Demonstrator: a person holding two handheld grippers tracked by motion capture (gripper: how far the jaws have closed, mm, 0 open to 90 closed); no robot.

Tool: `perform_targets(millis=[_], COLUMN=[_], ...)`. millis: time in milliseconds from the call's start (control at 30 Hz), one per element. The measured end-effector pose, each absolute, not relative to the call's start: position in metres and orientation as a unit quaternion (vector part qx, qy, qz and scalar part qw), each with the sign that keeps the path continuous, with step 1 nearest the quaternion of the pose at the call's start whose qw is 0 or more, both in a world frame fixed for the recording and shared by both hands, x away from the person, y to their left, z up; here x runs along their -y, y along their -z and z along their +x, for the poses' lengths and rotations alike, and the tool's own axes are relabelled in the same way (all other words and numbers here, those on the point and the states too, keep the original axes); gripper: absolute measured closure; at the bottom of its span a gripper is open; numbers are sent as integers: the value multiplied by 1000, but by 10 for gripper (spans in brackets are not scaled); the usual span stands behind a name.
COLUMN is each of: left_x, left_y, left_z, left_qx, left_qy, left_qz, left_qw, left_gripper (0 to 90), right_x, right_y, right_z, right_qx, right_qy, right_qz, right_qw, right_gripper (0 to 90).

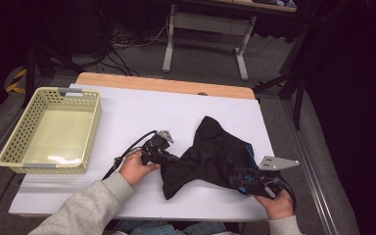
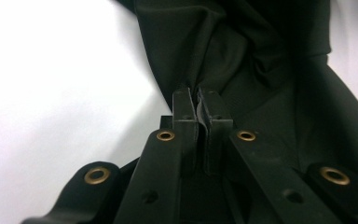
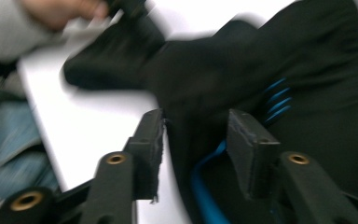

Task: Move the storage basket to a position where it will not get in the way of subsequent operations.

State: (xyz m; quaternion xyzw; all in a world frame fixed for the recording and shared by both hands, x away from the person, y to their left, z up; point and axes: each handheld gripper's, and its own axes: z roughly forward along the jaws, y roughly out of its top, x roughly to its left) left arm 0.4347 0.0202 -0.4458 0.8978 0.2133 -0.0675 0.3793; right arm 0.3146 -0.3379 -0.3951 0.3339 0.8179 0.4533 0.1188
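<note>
Grey sleeve [image 1: 85,205] at bottom left of high view, left hand [image 1: 135,168] above it, left gripper [image 1: 162,157] pointing right, jaws clamped on left edge of black garment [image 1: 210,154] (pinch clear in left gripper view, fabric fold between pads [image 2: 184,112]). Garment lies crumpled at centre right of white table [image 1: 127,112], unfolded, not in basket [image 1: 54,128] at upper left; most work left. Right gripper [image 1: 247,182] at lower right, jaws apart astride blue-trimmed hem, not pressing.
</note>
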Motion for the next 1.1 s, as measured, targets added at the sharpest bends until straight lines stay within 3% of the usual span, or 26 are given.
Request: perform_targets(millis=[233, 267, 333, 433, 533, 733, 967, 1100], left_x=[-35, -38, -43, -55, -70, -97, -76, -68], left_y=[433, 432, 429, 423, 417, 411, 418, 420], left_z=[426, 424, 418, 409, 401, 384, 377, 385], left_qx=[-213, -212, -210, -211, -212, -215, -173, -181], left_qy=[58, 58, 58, 58, 54, 60, 88, 98], left_qz=[899, 900, 901, 900, 897, 892, 899, 888], left_qw=[378, 378, 376, 376, 383, 393, 393, 411], left_gripper=[876, 877, 878, 878, 878, 878, 853, 674], right_x=[355, 356, 356, 350, 345, 330, 347, 373], right_y=[394, 397, 404, 411, 409, 401, 391, 391], right_z=[329, 334, 345, 357, 364, 373, 369, 364], right_qx=[-762, -761, -766, -780, -780, -781, -763, -741], right_qy=[-405, -396, -380, -335, -340, -370, -362, -349], right_qz=[430, 440, 453, 464, 458, 428, 447, 479], right_qw=[263, 266, 252, 255, 256, 264, 294, 315], right_gripper=[303, 296, 348, 656, 848, 882, 885, 885])
